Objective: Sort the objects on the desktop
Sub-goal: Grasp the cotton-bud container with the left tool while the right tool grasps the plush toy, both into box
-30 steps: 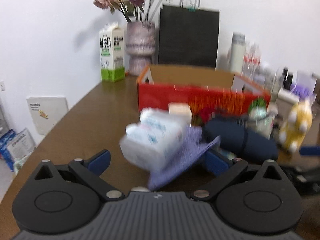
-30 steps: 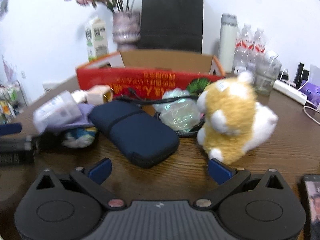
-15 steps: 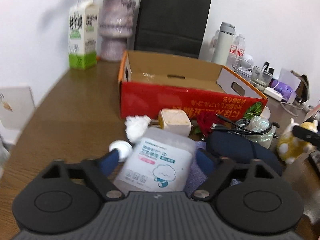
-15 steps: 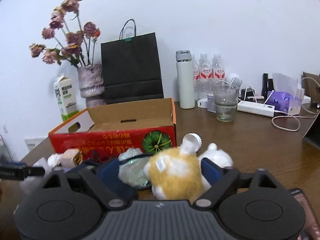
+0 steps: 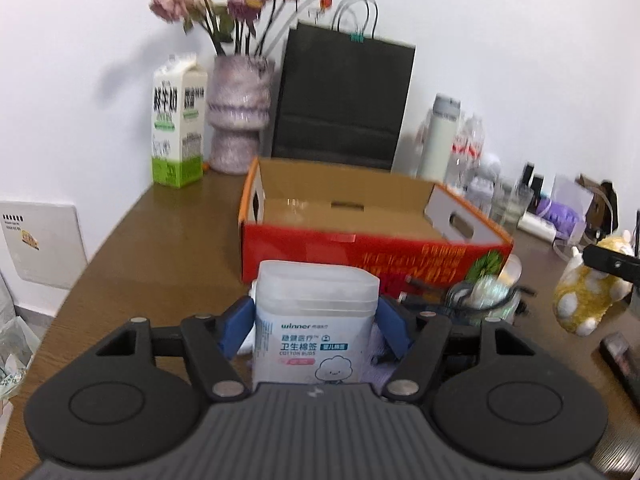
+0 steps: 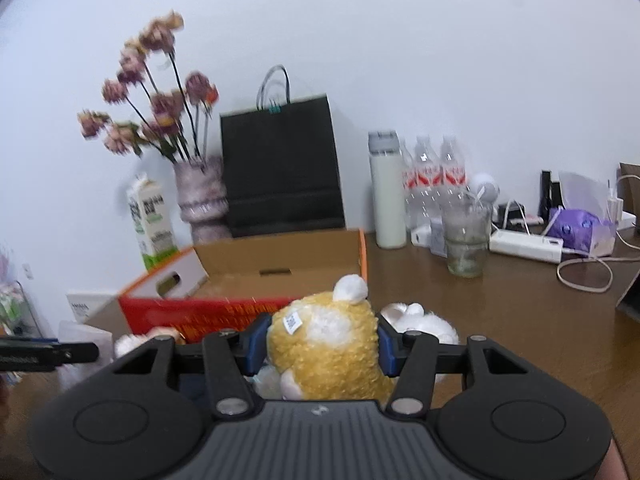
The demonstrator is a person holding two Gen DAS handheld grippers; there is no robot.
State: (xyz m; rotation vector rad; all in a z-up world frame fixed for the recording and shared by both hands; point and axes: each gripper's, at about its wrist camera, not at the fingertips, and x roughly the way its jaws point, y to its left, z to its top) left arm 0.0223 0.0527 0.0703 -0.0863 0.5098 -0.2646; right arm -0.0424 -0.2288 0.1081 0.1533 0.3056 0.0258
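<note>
My left gripper [image 5: 316,326] is shut on a translucent cotton bud box [image 5: 314,320] with a white and blue label, held upright in front of the red cardboard box [image 5: 372,252], whose top is open. My right gripper [image 6: 318,346] is shut on a yellow and white plush toy [image 6: 328,344], held near the same red cardboard box [image 6: 224,312]. The plush toy also shows at the right edge of the left wrist view [image 5: 586,292]. A dark pouch and a clear bundle [image 5: 486,288] lie on the table by the box front.
A milk carton [image 5: 178,124], a flower vase [image 5: 238,116] and a black paper bag [image 5: 340,96] stand behind the box. A white flask [image 6: 386,190], water bottles [image 6: 436,176], a glass [image 6: 466,240], a power strip [image 6: 526,244] and cables sit at the right.
Both grippers closed on their objects, the left on the cotton bud box and the right on the plush toy, and lifted them off the table toward the red box.
</note>
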